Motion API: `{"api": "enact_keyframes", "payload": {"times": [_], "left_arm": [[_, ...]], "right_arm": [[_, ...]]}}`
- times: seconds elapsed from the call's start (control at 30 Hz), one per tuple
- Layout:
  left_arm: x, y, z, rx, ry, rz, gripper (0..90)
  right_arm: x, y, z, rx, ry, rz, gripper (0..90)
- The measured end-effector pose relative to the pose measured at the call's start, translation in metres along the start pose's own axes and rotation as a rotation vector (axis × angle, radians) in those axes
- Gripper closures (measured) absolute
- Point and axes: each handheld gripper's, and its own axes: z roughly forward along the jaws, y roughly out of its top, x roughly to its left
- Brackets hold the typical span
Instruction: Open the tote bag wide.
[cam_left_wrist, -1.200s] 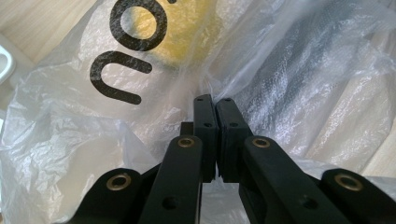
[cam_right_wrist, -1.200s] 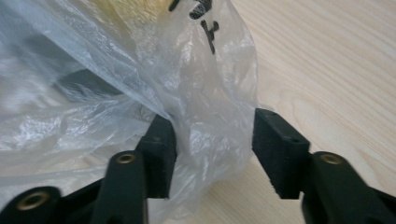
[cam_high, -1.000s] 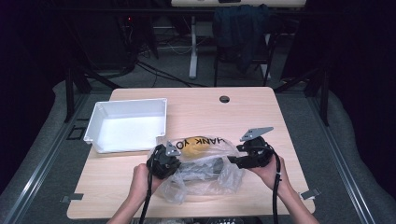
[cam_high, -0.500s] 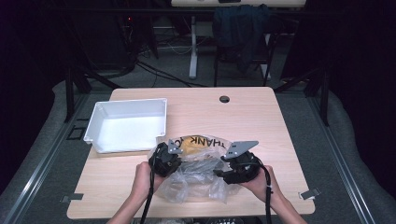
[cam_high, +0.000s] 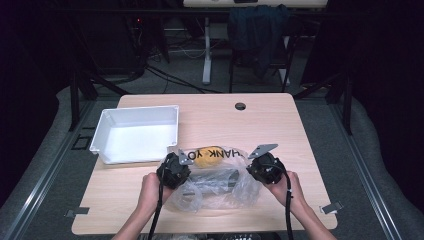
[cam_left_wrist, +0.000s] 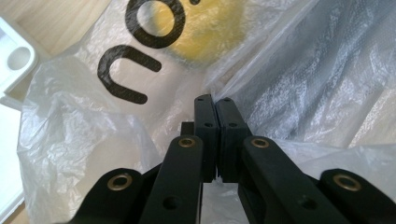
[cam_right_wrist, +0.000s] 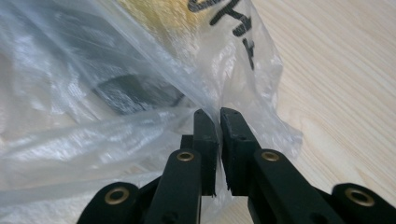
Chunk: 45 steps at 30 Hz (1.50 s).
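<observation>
Step in hand, as it reads: both grippers pinch the clear plastic bag (cam_high: 212, 182) at opposite sides, apparently spreading or steadying it to get at the contents.

Left gripper (cam_left_wrist: 215, 135): jaws clenched together with bag film bunched around the tips; it looks like a fold of film is trapped between them, but the pinch line itself is too tight to confirm. Right gripper (cam_right_wrist: 218, 140): jaws nearly closed on a thin fold at the bag's edge, a narrow slit between them.

The bag lies on the table (cam_high: 310, 150) at the near edge, between the two hands, just beside the white tray (cam_high: 137, 134). Inside: a yellow item (cam_high: 207, 156) at the far end under the black lettering, and a dark cylinder (cam_high: 210, 181) lying lengthwise.

Next move likely calls for pulling the two grips apart evenly to open the mouth, or lifting together; uneven pull risks film slipping out or tearing.

Hard to tell: where the bag's opening sits, what the yellow item is, and whether the dark cylinder is a can or bottle. The film blurs both.
</observation>
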Motion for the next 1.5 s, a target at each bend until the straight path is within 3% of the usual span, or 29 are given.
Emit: {"api": "enact_keyframes", "payload": {"times": [0.1,0.23,0.5,0.67,0.73,0.83,0.97,1.07,1.23,1.33,1.5], "left_arm": [[0.0,-0.001,-0.002,0.011,0.012,0.014,87.2],[0.004,-0.004,-0.004,0.01,0.008,0.002,83.4],[0.014,-0.013,-0.024,0.023,-0.043,-0.036,51.6],[0.013,-0.022,-0.036,0.062,-0.07,-0.026,45.6],[0.013,-0.025,-0.039,0.085,-0.066,-0.011,46.8],[0.011,-0.027,-0.036,0.128,-0.042,0.024,59.4],[0.005,-0.028,-0.027,0.17,-0.041,0.051,77.2],[0.005,-0.03,-0.023,0.168,-0.014,0.055,88.8],[0.019,-0.032,-0.013,0.138,0.052,-0.001,90.0],[0.025,-0.033,-0.003,0.148,0.055,-0.024,90.0],[0.029,-0.033,0.01,0.171,0.06,-0.028,90.0]], "right_arm": [[-0.003,-0.002,0.003,0.008,-0.008,0.005,84.6],[-0.005,-0.002,0.007,0.006,-0.025,0.005,83.5],[-0.005,-0.001,0.01,-0.012,-0.015,0.015,84.0],[-0.008,-0.001,0.009,-0.015,-0.012,0.018,84.2],[-0.01,-0.001,0.008,-0.02,-0.02,0.026,84.2],[-0.013,-0.002,0.008,-0.028,-0.024,0.031,84.0],[-0.015,0.0,0.01,-0.036,-0.016,0.037,83.5],[-0.016,0.0,0.011,-0.034,-0.009,0.04,82.7],[-0.017,0.0,0.015,-0.02,-0.006,0.045,80.7],[-0.017,0.001,0.022,0.011,-0.004,0.04,79.8],[-0.018,-0.001,0.042,0.1,0.012,0.052,78.8]]}}
